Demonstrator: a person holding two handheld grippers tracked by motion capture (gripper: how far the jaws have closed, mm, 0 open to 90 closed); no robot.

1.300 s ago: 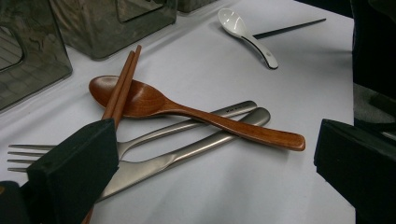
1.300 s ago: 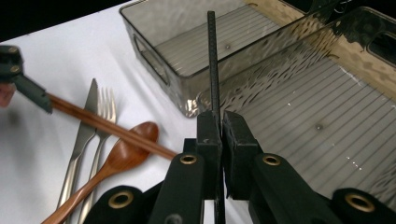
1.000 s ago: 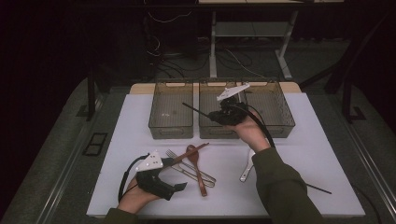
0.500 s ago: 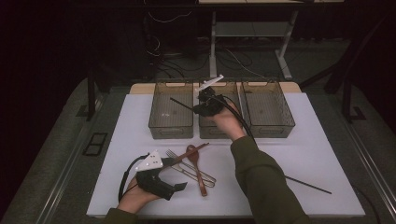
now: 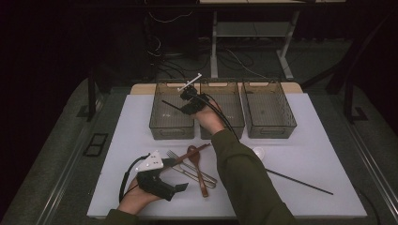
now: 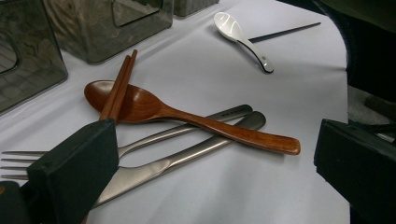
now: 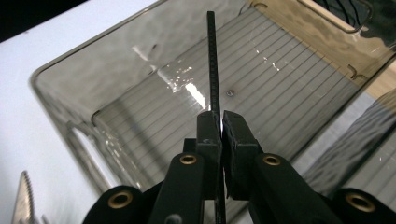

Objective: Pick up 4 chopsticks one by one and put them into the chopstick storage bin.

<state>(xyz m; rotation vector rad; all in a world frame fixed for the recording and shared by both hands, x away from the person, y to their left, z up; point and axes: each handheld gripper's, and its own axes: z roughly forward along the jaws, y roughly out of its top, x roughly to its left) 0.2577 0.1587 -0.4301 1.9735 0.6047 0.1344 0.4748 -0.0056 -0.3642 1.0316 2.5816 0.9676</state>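
The right gripper [image 7: 222, 122] is clenched on a black chopstick [image 7: 213, 60], holding it over the left bin [image 5: 172, 110] of three on the white table [image 5: 309, 154]. The left gripper [image 6: 210, 163] rests with jaws apart beside a wooden spoon [image 6: 154, 109], fork [image 6: 154, 137] and knife [image 6: 187, 156].

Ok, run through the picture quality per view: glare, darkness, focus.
High view: the white table is lit, its surroundings nearly black. Right gripper view: glare streaks on the bin's ribbed floor, the right gripper and black chopstick sharp. Left gripper view: the near jaws loom large and soft, the wooden spoon sharp with a soft sheen.
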